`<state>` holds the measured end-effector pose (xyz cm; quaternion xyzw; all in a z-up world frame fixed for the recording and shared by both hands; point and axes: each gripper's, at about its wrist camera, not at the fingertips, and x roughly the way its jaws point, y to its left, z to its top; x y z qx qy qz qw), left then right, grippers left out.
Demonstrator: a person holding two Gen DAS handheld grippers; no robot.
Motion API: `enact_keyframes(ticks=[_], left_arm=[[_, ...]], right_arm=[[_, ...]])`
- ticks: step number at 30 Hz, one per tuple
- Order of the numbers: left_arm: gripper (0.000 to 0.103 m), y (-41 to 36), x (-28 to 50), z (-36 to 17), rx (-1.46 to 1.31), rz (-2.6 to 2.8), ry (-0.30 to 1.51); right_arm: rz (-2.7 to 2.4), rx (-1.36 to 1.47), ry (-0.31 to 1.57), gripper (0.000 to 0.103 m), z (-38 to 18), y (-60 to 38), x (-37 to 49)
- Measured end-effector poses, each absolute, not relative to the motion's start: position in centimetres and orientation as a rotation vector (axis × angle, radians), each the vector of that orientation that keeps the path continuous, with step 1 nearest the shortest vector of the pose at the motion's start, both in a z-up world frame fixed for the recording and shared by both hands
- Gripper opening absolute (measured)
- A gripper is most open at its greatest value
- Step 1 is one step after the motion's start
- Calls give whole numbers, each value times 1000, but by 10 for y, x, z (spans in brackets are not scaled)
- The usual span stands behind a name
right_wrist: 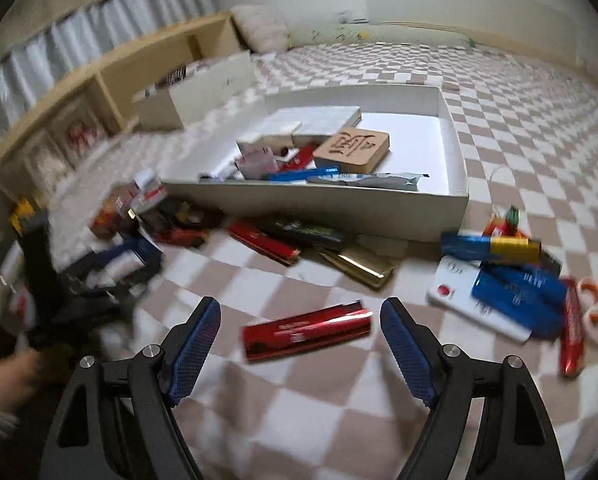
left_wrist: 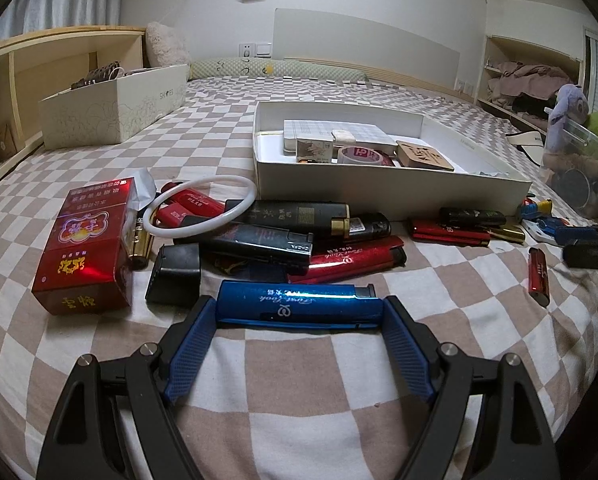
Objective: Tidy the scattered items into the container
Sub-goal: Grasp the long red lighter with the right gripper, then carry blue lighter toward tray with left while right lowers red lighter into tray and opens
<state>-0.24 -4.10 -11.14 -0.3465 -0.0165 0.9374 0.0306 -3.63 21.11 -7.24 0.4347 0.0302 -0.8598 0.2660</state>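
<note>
Meanwhile, both grippers work low over the checkered bed among scattered lighters.

At the near edge, the left gripper (left_wrist: pixel 299 306) has its blue pads pressed against both ends of a blue lighter (left_wrist: pixel 297 300) lying crosswise on the bed (left_wrist: pixel 291 364). The right gripper (right_wrist: pixel 301 316) is spread wide around a red lighter (right_wrist: pixel 307 334), neither pad touching it. Farther off sits the white container (left_wrist: pixel 399 186), already holding a tape roll (left_wrist: pixel 363 156) and small boxes. A red cigarette pack (left_wrist: pixel 85 246) lies at the left beside a white ring (left_wrist: pixel 199 204).
</note>
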Motion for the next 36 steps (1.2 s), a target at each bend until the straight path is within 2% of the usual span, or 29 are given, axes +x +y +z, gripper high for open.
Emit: enact_keyframes(ticks=[6, 11, 27, 32, 34, 36], left_arm=[[83, -41, -4, -111, -1064, 2891, -37], [83, -40, -5, -112, -1062, 2894, -19], [83, -38, -8, -111, -1096, 2909, -56], [91, -34, -12, -111, -1115, 2907, -67], [90, -32, -12, -111, -1118, 2912, -53], [83, -32, -12, -110, -1115, 2913, -47]], right_arm=[[-2257, 1227, 307, 85, -98, 193, -38], [-2274, 1223, 188, 84, -99, 203, -40], [-2389, 1276, 76, 84, -98, 183, -11], [-2376, 1276, 46, 84, -96, 177, -3], [-2360, 1279, 39, 84, -95, 174, -1], [-2352, 1279, 19, 84, -94, 173, 0]])
